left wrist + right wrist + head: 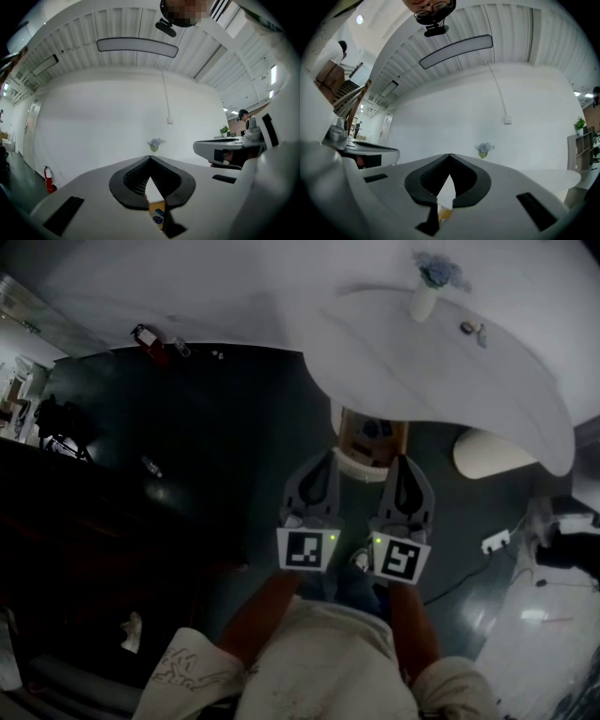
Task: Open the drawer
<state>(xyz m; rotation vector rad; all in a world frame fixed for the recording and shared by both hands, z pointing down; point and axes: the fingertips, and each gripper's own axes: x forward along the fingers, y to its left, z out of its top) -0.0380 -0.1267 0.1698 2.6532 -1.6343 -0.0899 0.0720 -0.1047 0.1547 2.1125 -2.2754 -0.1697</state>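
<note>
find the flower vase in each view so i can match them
Head view: vase at top right, on the white table.
Left gripper view: vase centre, just above the left gripper's tip.
Right gripper view: vase right of centre, up-right of the right gripper's tip.
Shared landmark: wooden box, under the table edge in head view, low between the jaws in both gripper views.

Wooden unit [373,439]: the white table [281,296] and the tips of the left gripper [324,458] and right gripper [399,461] are covering most of it. Small item [472,329] on the table: staying too small to identify. Pale round object [487,454]: the table edge is hiding its top. Orange sliver [156,209]: the gripper's body is blocking the rest.
</note>
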